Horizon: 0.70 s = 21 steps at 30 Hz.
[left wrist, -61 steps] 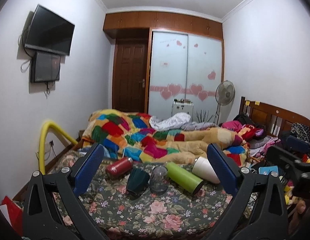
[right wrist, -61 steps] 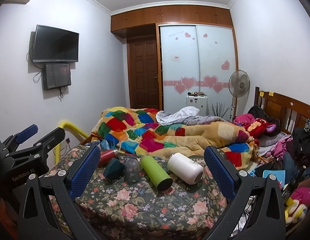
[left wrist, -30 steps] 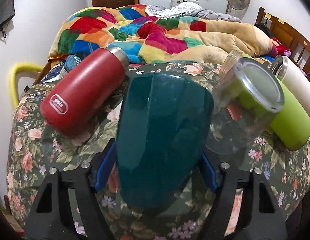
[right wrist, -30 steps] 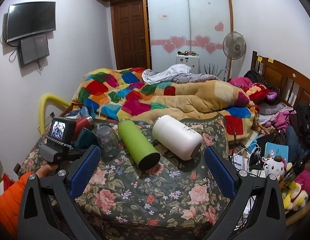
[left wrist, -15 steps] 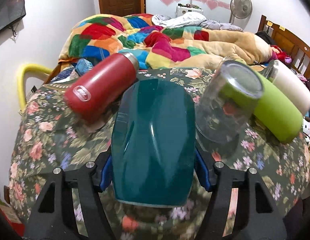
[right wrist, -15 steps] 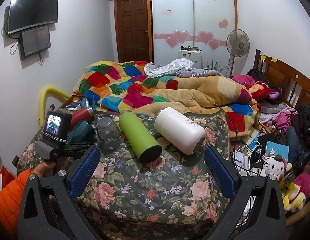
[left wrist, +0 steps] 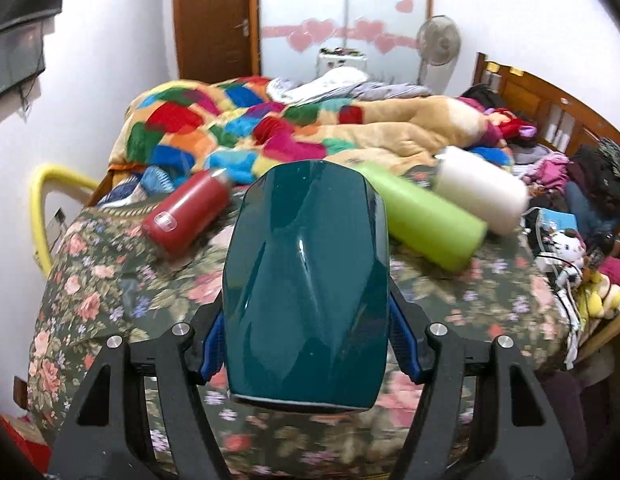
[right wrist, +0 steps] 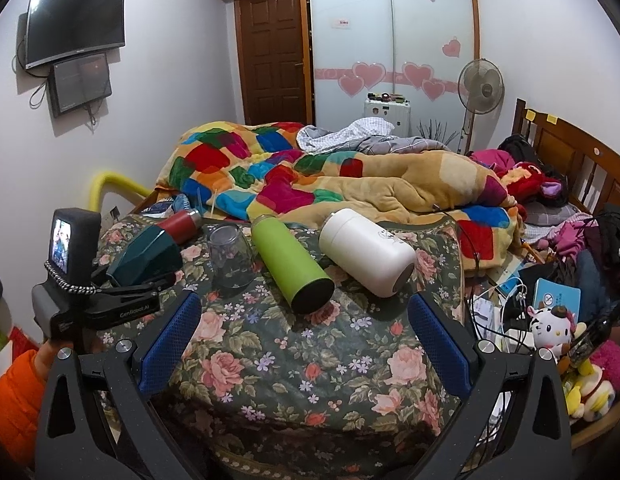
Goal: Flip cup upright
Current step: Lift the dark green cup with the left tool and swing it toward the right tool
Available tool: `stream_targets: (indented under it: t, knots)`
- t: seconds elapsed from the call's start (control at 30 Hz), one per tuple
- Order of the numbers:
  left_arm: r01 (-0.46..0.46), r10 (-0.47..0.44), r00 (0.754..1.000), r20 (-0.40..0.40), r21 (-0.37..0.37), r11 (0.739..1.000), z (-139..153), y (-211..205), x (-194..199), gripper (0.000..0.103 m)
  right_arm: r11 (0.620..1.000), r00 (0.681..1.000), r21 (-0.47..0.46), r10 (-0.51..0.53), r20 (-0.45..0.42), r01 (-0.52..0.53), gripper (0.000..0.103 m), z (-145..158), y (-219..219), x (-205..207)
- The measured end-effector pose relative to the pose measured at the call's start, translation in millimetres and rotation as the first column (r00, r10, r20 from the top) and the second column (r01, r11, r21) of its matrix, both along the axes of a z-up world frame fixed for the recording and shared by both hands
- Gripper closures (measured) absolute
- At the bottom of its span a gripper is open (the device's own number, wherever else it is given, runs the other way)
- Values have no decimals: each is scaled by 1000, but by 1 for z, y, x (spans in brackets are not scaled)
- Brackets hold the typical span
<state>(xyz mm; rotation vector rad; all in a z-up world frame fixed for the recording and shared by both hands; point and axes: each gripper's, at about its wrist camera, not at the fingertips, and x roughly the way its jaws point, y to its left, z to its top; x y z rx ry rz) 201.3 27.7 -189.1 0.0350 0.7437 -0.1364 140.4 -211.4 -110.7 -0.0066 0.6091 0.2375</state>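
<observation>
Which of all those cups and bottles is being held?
The dark teal faceted cup. The left gripper has its jaws shut on it, while the red bottle, green bottle and white bottle lie free on the floral cloth.

Home bedroom, patchwork quilt point(right wrist: 270, 172) on bed, wall television point(right wrist: 74, 22), wardrobe point(right wrist: 393, 40)

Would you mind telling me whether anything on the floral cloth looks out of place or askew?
Yes: the red flask, green bottle and white flask lie toppled, the glass sits mouth-down, and the left gripper holds the teal cup tilted.
</observation>
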Motion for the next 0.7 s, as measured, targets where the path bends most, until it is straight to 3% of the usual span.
stream_targets:
  t: [0.2, 0.3, 0.7]
  knots:
    - [88, -88, 996, 11, -18, 996, -1, -45, -4, 36, 1000, 1000, -9, -1, 17, 1, 0, 3, -4, -9]
    - [122, -122, 992, -15, -49, 991, -13, -66, 0, 36, 1000, 1000, -13, -7, 15, 7, 0, 1, -7, -9]
    - [181, -180, 979, -98, 1, 984, -74, -116, 12, 36, 999, 998, -42, -33, -51, 30, 0, -21, -19, 0]
